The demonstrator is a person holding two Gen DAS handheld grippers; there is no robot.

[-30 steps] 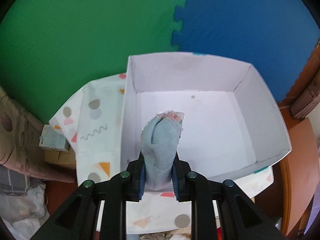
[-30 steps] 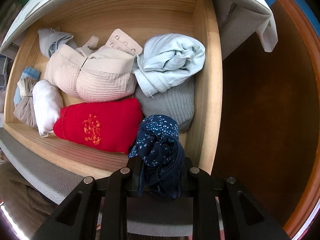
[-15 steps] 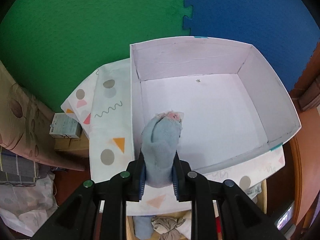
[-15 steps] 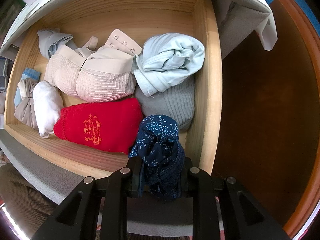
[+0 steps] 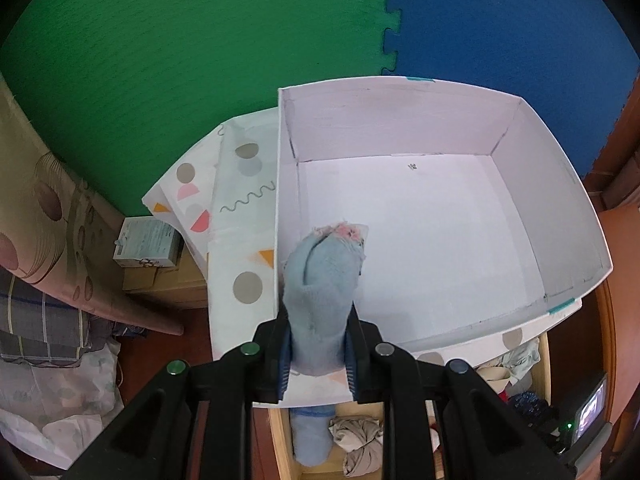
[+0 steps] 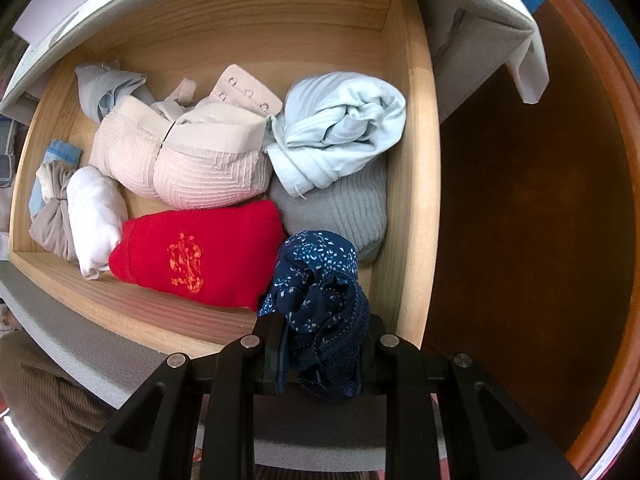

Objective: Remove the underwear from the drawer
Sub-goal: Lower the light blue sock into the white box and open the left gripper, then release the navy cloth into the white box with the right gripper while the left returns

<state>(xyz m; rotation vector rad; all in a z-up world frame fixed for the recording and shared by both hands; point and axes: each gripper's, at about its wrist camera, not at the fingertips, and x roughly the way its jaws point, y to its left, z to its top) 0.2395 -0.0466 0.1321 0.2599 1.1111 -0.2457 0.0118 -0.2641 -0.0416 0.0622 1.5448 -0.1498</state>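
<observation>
Both tongs grip underwear: pale blue roll [image 5: 320,280], navy pair [image 6: 320,300]

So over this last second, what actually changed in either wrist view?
The left gripper, shut on a pale blue garment, drew back from the white box: the box sits higher in its view, and the open drawer has come into sight below. Nothing was let go or newly grasped. The right gripper stayed put over the drawer, shut on the navy patterned underwear; the clothes inside lie as before.
</observation>
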